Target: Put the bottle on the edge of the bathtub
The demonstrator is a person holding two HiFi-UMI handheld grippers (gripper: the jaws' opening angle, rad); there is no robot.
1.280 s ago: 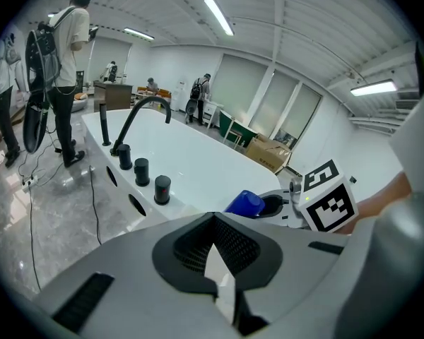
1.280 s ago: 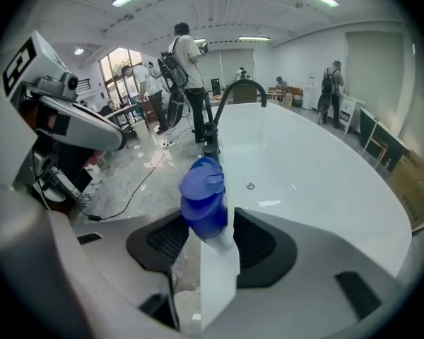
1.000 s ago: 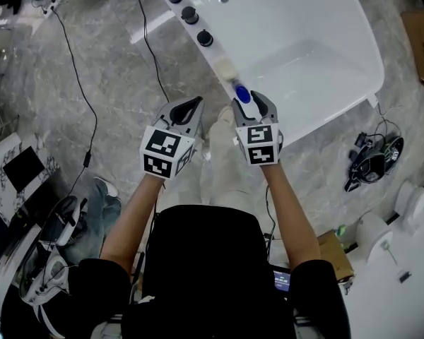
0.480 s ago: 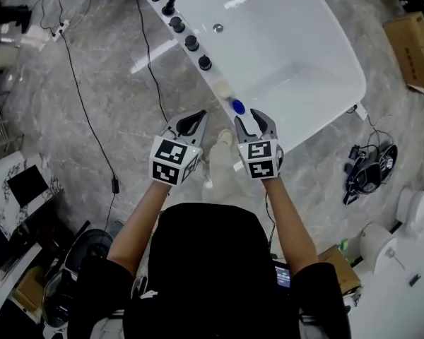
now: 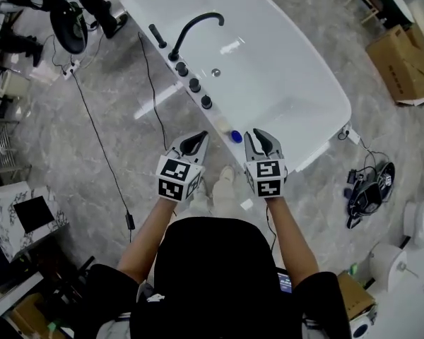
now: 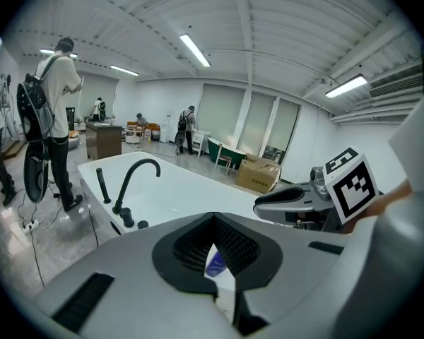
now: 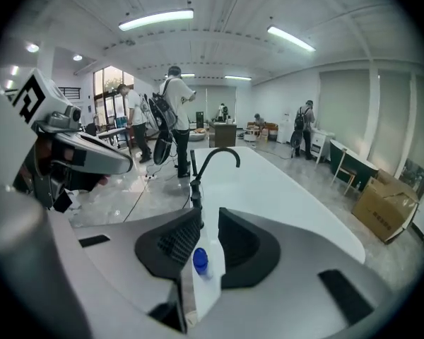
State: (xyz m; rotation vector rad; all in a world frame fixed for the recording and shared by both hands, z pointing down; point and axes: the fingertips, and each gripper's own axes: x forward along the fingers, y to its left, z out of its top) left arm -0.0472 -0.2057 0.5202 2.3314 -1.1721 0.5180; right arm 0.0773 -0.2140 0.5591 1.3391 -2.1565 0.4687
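We see the fingers point(image 6: 187, 249) of the left gripper point(image 6: 213, 217) drawn together, tips meeting, with nothing gripped; the fingers point(image 7: 171, 242) of the right gripper point(image 7: 210, 214) stand a narrow gap apart. They have just been closing, and nothing sits between them. Through that gap we look down on the small white plastic bottle with a round blue cap point(image 7: 201, 277), which is below and clear of the pads.

In the head view the bottle stands on the near rim of the white oval bathtub point(image 5: 221, 120). It is in line with the row of round black knobs point(image 5: 195, 85) and further from the curved black tap point(image 5: 198, 23) than they are. It lies between the two sets of fingertips, near both and touching neither.

Both grippers are held side by side, pointing towards the tub and tilted downward. Each carries its black-and-white marker cube point(image 5: 178, 179) at the back, with a bare forearm behind it. Beneath them spreads the grey marbled floor point(image 5: 92, 189), crossed by a thin black cable point(image 5: 99, 147). A brown cardboard box point(image 5: 399, 58) sits beyond the tub's far side, well apart from the bottle.
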